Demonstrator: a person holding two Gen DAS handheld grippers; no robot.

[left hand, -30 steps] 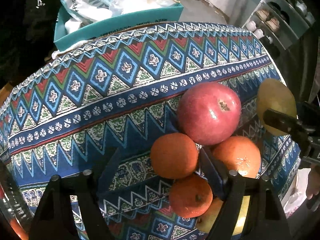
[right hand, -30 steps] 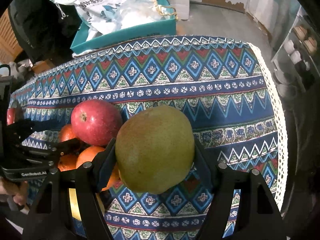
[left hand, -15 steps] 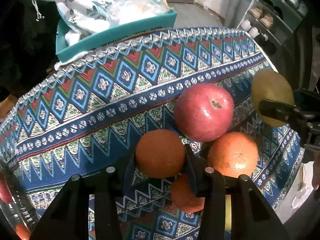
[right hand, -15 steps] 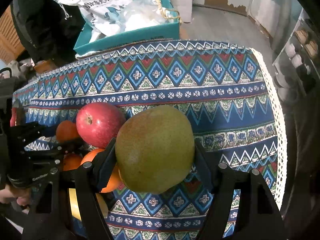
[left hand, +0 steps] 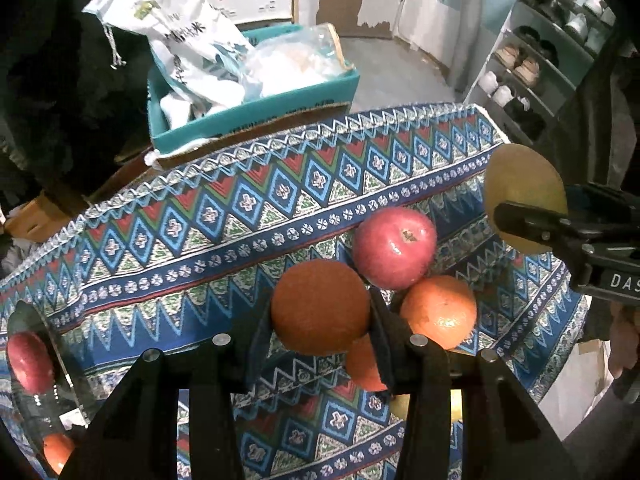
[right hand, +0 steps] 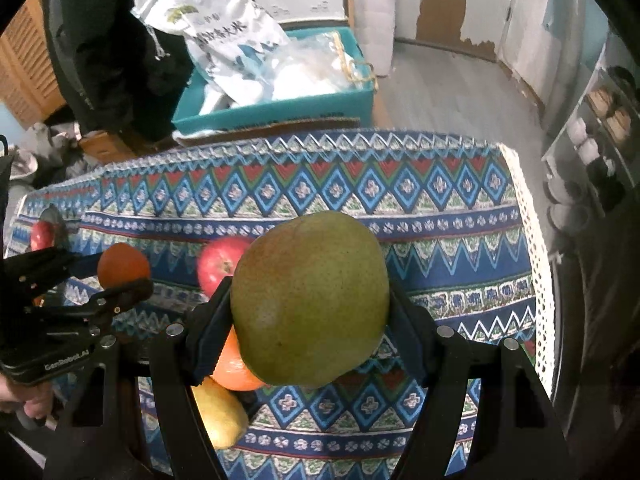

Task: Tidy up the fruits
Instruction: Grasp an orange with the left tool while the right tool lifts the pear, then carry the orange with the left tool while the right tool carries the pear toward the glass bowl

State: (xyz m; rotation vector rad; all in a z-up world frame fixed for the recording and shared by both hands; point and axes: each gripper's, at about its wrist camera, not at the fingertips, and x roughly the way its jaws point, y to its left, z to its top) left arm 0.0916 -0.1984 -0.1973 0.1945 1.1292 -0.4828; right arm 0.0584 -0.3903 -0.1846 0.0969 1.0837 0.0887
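We hold an orange (left hand: pixel 320 306) in our left gripper (left hand: pixel 318 312) and a heavier, smooth pear (right hand: pixel 310 296) in our right gripper (right hand: pixel 310 304), above the tablecloth (left hand: pixel 208 216), squeezing both firm, round fruits across their widest middles.

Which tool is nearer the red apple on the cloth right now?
Left. The left tool, gripping an orange, sits just beside the red apple. The right tool, holding the green pear, is farther off to the apple's right.

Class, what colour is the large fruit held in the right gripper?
Green with a reddish blush; the pear shows best in the right wrist view.
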